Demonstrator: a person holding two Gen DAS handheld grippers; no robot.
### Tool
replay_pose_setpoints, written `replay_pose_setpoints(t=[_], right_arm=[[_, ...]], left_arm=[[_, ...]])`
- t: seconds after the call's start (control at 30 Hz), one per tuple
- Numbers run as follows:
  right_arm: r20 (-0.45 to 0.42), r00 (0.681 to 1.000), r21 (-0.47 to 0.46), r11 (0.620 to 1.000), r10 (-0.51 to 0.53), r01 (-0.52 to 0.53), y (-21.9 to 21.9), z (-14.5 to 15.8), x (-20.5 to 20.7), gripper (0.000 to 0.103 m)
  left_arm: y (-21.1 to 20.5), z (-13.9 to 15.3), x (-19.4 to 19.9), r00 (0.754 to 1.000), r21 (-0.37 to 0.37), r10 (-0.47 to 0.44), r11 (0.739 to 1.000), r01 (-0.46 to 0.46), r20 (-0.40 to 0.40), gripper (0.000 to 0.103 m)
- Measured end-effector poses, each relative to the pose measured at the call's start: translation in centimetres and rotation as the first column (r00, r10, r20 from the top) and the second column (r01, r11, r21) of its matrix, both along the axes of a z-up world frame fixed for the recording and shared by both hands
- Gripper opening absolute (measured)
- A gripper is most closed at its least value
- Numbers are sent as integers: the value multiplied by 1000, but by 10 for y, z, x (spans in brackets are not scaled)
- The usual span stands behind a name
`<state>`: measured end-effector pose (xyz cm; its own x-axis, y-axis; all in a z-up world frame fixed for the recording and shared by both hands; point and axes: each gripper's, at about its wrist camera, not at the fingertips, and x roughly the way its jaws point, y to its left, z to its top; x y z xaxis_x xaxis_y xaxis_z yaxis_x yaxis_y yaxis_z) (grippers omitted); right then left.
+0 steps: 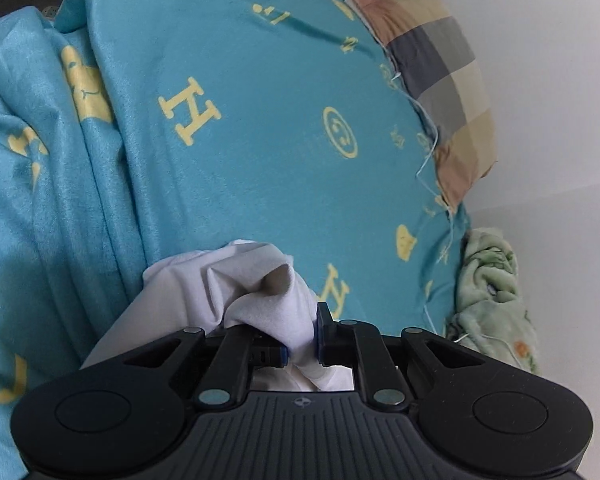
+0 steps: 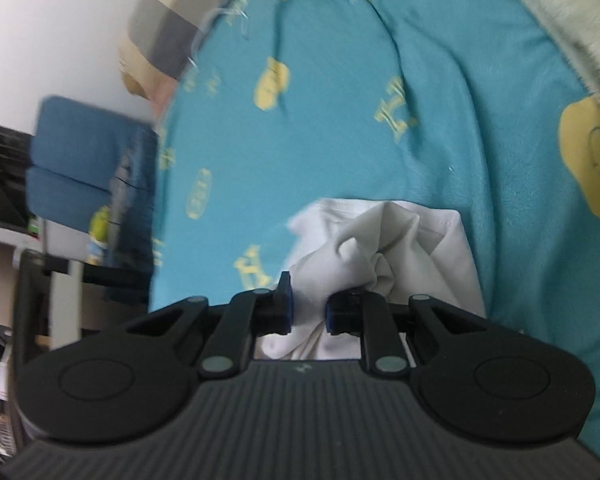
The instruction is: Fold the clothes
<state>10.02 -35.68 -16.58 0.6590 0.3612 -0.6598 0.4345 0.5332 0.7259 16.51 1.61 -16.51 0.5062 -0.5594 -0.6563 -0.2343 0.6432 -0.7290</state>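
Note:
A white garment [image 1: 236,280] is bunched in my left gripper [image 1: 302,350], which is shut on a fold of it above a turquoise bedsheet [image 1: 260,128] with yellow letters. In the right wrist view my right gripper [image 2: 308,314] is shut on another bunched part of the white garment [image 2: 384,248], with a hemmed edge showing to the right. The cloth hangs below both grippers and the rest of it is hidden by the gripper bodies.
A checked pillow [image 1: 440,76] lies at the bed's far edge against a white wall [image 1: 548,60]. A green fleece blanket [image 1: 492,292] lies at the right. A blue cushioned chair [image 2: 84,160] and shelves stand left of the bed. A pale blanket [image 2: 572,12] lies at top right.

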Motion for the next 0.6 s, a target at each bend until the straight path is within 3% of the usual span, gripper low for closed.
replay_pose_setpoints(t=[0.1, 0.2, 0.27, 0.3, 0.33, 0.43, 0.6], right_arm=[[-2, 999, -32, 999, 35, -35, 4, -2, 7, 19], [22, 996, -102, 991, 85, -83, 13, 8, 8, 22], [90, 989, -100, 989, 120, -111, 17, 17, 3, 31], [127, 982, -96, 987, 137, -126, 19, 21, -1, 45], [156, 975, -120, 983, 159, -141, 23, 27, -4, 59], [230, 944, -244, 953, 236, -179, 37, 50, -16, 72], [265, 903, -474, 861, 339, -184, 60, 66, -21, 72]], left_arm=[[-3, 2, 4, 1000, 38, -21, 999, 20, 21, 16], [-11, 15, -3, 996, 105, -53, 993, 45, 74, 29], [-16, 28, -11, 989, 174, -86, 983, 64, 123, 40], [-20, 34, -16, 983, 214, -106, 974, 72, 150, 48], [-23, 41, -21, 976, 255, -127, 964, 79, 176, 54], [-39, 56, -31, 949, 383, -204, 918, 100, 240, 63], [-60, 57, -36, 914, 526, -320, 837, 148, 251, 73]])
